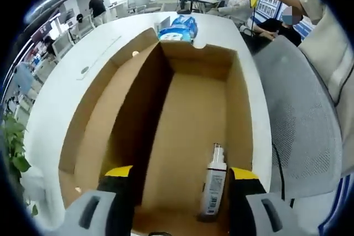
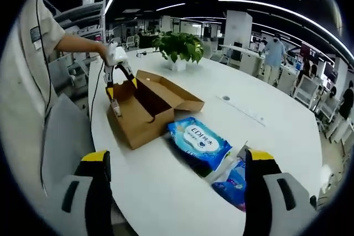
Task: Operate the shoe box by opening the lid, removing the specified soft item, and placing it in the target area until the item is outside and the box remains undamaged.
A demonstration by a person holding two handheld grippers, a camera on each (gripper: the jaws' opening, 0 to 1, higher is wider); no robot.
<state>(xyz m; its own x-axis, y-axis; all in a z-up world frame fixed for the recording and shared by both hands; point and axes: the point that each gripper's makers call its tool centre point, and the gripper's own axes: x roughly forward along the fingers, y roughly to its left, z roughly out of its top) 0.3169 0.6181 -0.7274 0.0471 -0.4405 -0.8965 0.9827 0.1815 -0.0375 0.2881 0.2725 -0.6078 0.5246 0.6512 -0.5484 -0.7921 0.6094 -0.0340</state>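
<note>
An open brown shoe box (image 1: 193, 114) lies on the white table, its lid (image 1: 105, 98) folded out to the left. My left gripper (image 1: 180, 183) hovers over the box, open. A small white spray bottle (image 1: 213, 183) sits between its jaws, close to the right one; I cannot tell if they touch. Two blue soft wipe packs (image 1: 180, 29) lie on the table beyond the box. In the right gripper view, my right gripper (image 2: 180, 192) is open over the table, just short of the blue packs (image 2: 196, 139) (image 2: 235, 183). The box (image 2: 152, 109) and left gripper (image 2: 120, 85) are further back.
A grey mesh chair (image 1: 298, 120) stands against the table edge beside the box. A potted plant (image 2: 178, 48) sits at the far end of the table (image 2: 265, 131). The person's sleeve (image 2: 30, 64) is on the left. People and desks stand in the background.
</note>
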